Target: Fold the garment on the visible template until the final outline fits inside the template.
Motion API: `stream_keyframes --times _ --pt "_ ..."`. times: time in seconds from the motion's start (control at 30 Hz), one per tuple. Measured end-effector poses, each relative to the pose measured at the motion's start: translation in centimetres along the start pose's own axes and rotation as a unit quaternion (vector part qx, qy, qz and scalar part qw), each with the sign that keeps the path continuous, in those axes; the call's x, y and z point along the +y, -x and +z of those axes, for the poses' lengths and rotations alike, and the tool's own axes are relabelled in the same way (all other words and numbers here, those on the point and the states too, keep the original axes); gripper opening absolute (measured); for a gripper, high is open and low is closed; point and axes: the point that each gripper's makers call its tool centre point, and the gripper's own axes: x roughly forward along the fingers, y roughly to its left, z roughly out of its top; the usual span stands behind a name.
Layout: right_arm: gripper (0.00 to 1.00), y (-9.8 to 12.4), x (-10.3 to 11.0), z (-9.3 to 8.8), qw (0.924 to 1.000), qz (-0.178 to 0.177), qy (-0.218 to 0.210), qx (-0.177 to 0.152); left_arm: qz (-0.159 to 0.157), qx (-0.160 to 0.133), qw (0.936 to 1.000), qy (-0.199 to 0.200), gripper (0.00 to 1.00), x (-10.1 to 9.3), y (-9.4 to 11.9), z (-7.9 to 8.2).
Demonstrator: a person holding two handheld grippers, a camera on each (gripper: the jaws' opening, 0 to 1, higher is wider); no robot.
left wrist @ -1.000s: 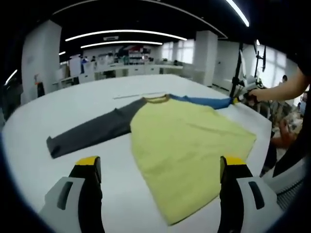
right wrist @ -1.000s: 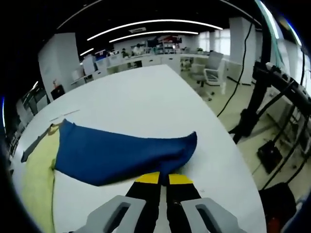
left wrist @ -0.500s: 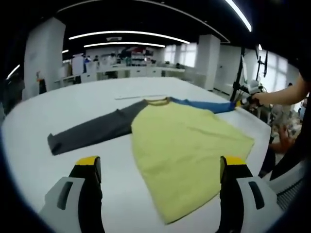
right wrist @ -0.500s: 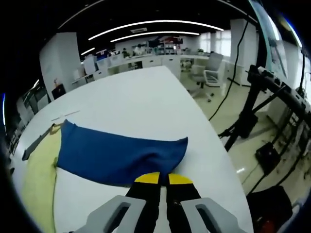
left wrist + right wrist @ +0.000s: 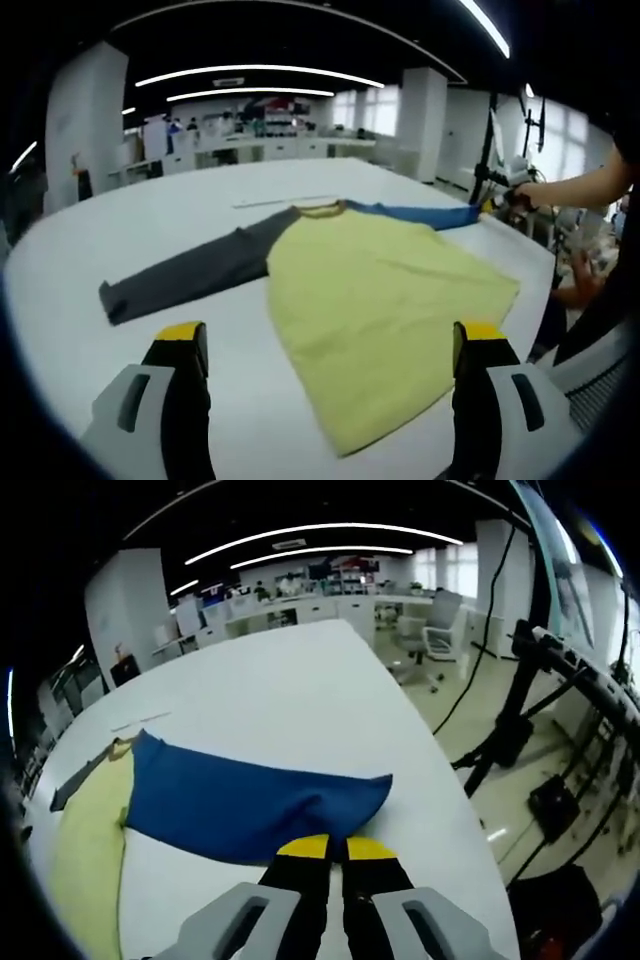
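Not much has shifted in the last second: the blue sleeve (image 5: 250,805) got pulled out a bit straighter toward the right-hand edge of the worktop (image 5: 300,700), and its cuff now lies a little flatter than it did, while the camera on the left side barely moved

Right hand-held gripper (image 5: 335,848) is clamped on the cuff end of that blue sleeve, jaws pressed together with cloth going in between the yellow tips. Left hand-held gripper (image 5: 330,345) hangs over the near edge of the worktop with its jaws wide apart and nothing in them

The garment (image 5: 380,290) is a raglan shirt lying flat and spread across the middle of the white worktop: yellow body, grey sleeve (image 5: 185,275) stretched toward the left edge, blue sleeve toward the right edge, collar pointing to the far edge. I can't honestly make out a template outline under it, apart from a thin pale line (image 5: 285,199) beyond the collar

Handling-wise I'd guess it's light, floppy jersey, so it'll sag and drag rather than hold shape, and it probably slides easily on that smooth top. Best grab points look like the cuffs and the hem corners, pinching a single edge so the layers don't bunch
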Motion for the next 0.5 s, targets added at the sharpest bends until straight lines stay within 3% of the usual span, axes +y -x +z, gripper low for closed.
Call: stream_keyframes --times 0.5 --pt "0.0 1.1 2.8 3.2 0.9988 0.033 -0.007 -0.036 -0.004 -0.011 0.9999 -0.008 0.99 -0.4 0.4 1.0"
